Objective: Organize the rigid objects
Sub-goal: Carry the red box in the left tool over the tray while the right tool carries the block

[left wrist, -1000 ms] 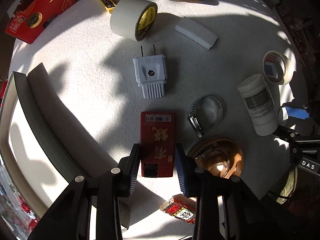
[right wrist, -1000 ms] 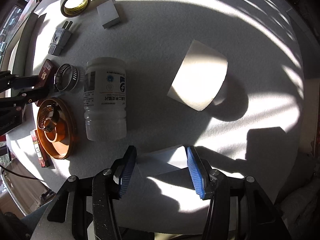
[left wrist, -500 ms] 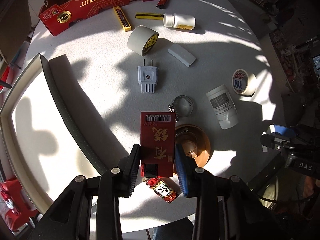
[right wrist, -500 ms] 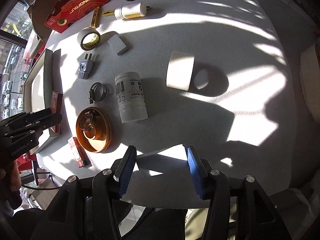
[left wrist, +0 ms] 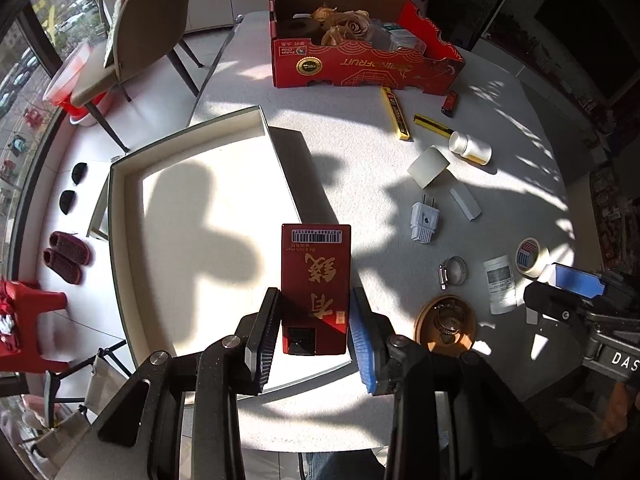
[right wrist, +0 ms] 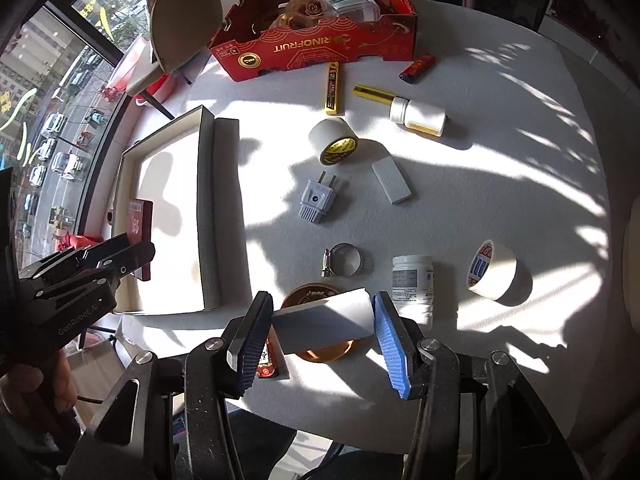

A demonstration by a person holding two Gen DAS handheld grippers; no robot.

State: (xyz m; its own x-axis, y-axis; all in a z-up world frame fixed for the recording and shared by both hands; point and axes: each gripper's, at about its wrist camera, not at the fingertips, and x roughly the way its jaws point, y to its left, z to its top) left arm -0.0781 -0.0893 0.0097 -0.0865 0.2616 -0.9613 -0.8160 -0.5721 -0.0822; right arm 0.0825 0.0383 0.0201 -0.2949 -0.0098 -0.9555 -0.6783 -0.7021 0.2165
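Both grippers have risen off the desk (left wrist: 360,168) loaded: left gripper (left wrist: 312,326) fingers clamp the red box (left wrist: 316,272) over the tray (left wrist: 120,216) at frame centre; right gripper (right wrist: 320,334) fingers clamp a white block (right wrist: 326,326). Placement pending.

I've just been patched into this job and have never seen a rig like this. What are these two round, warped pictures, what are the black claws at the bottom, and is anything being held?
There is no robot arm. A person holds a two-finger gripper in each hand, and a fisheye camera on each looks forward along its fingers, which is why the pictures bulge.

In the left wrist view, the left gripper is shut on a red box with gold characters, above the shallow white tray.

In the right wrist view, the right gripper is shut on a white block.

On the white round table lie a grey plug, two tape rolls, two white bottles, a hose clamp, a brown dish and a red cardboard box.
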